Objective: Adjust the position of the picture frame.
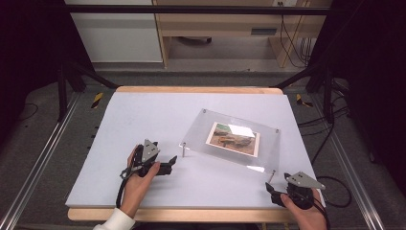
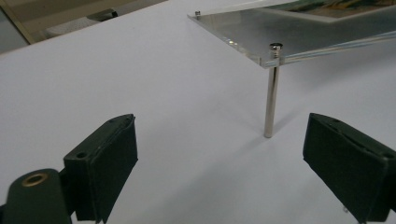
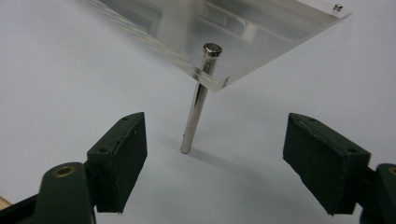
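Frame [image 1: 230, 139] btwn grippers; L [image 1: 173, 163], R [image 1: 269, 188] fingers wide, near corner legs, apart.

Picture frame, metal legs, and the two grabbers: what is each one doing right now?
Clear picture frame: propped up on its legs, tilted, photo facing up.
Photo: flat inside the frame.
Left leg: upright on the table, untouched.
Right leg: leaning, foot on the table, untouched.
Left gripper: open, holding nothing, aimed at the left leg.
Right gripper: open, holding nothing, aimed at the right leg.
White table: carrying the frame.
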`<act>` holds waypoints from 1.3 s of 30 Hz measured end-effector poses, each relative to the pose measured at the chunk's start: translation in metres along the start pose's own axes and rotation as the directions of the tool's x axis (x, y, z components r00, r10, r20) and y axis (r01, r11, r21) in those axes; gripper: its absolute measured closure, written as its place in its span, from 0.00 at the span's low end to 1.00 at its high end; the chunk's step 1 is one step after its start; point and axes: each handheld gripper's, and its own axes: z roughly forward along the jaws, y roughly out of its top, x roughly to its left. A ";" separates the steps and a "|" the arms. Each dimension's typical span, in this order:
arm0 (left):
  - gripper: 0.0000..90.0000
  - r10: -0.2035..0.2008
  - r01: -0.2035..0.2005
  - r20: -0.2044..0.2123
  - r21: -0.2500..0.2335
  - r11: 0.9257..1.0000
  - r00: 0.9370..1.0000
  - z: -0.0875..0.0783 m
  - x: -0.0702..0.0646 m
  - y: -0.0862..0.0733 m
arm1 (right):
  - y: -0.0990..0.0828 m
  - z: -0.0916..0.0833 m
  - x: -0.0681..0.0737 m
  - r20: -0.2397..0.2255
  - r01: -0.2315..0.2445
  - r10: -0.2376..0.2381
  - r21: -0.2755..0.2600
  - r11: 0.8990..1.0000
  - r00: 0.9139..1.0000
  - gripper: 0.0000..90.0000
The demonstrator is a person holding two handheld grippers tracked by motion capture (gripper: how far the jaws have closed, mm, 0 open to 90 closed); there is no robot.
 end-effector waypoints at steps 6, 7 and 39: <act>0.10 -0.047 0.047 0.021 -0.036 0.998 0.999 -0.001 -0.003 0.000 | -0.002 0.001 -0.001 -0.003 -0.029 0.028 -0.007 1.000 1.000 0.29; 0.10 -0.047 0.047 0.021 -0.036 0.998 0.999 -0.001 -0.003 0.000 | -0.002 0.001 -0.001 -0.003 -0.029 0.028 -0.007 1.000 1.000 0.29; 0.09 -0.021 0.025 0.120 -0.034 0.999 0.993 0.003 -0.021 0.009 | 0.008 0.027 -0.012 -0.179 -0.191 0.177 -0.064 0.979 0.968 0.87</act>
